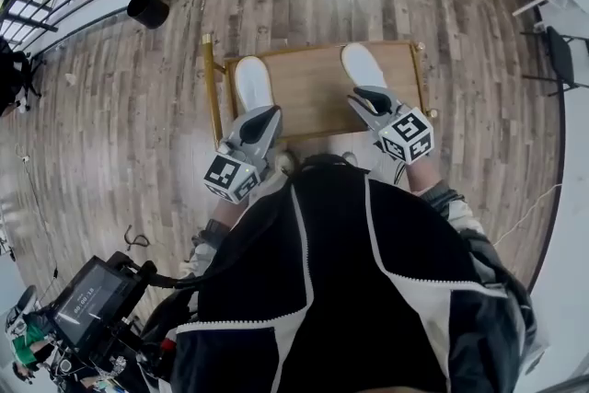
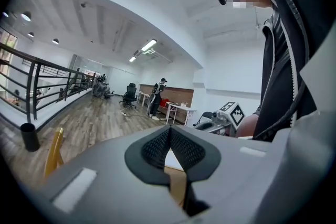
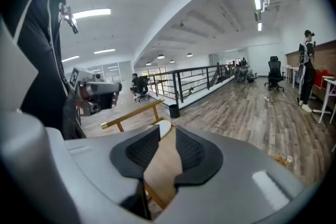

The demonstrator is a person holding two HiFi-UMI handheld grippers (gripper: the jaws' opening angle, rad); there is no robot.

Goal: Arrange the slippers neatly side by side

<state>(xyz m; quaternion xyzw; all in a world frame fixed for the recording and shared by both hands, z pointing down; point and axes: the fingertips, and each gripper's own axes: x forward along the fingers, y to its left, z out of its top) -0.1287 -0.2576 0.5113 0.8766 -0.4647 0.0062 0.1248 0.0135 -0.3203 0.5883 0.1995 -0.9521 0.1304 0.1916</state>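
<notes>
A black bin point(image 1: 147, 8) is standing on the plank floor point(image 1: 110, 124), well ahead of the left tongs point(image 1: 264, 117) and off to their left. A person is holding 2 tongs over a low wooden tabletop point(image 1: 313, 97) edged by a gold frame point(image 1: 213, 92).

The left tongs are pointing forward with their jaws pressed together and nothing caught between them. Just ahead of their tips, the white left slipper point(image 1: 253, 80) is lying flat on the tabletop, toe pointing away.

The white right slipper point(image 1: 363, 64) is lying at the far side of the tabletop, well apart from its mate and a little farther forward. It is resting just ahead of the right tongs point(image 1: 362, 97), whose jaws are standing slightly apart and gripping nothing. In the right gripper view, bare wood and the slipper's pale end point(image 3: 163, 127) are showing through the gap between the right tongs point(image 3: 167, 139).
</notes>
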